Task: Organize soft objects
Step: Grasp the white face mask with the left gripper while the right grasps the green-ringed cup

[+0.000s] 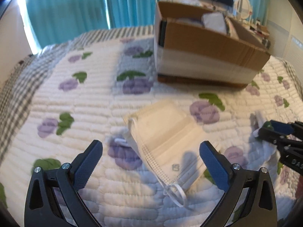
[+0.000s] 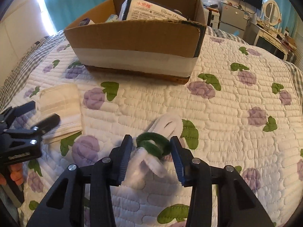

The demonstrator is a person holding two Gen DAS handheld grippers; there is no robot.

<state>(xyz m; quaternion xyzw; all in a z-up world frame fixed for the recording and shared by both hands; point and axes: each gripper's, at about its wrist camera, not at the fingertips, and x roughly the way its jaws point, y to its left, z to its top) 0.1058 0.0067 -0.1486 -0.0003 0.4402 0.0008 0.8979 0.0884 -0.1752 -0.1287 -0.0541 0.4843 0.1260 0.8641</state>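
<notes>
A white folded face mask lies on the quilted bed between the wide-open fingers of my left gripper, just ahead of the tips; it also shows in the right wrist view. A white fuzzy pipe-cleaner bundle bound by a green fuzzy ring lies between the fingers of my right gripper. The jaws stand close on both sides of the ring; contact is unclear. The right gripper also shows in the left wrist view. An open cardboard box holding tissue packs stands behind.
The floral quilt covers the bed. The box also shows in the left wrist view at the back right. Teal curtains hang behind the bed. A desk, monitor and mirror stand at far right.
</notes>
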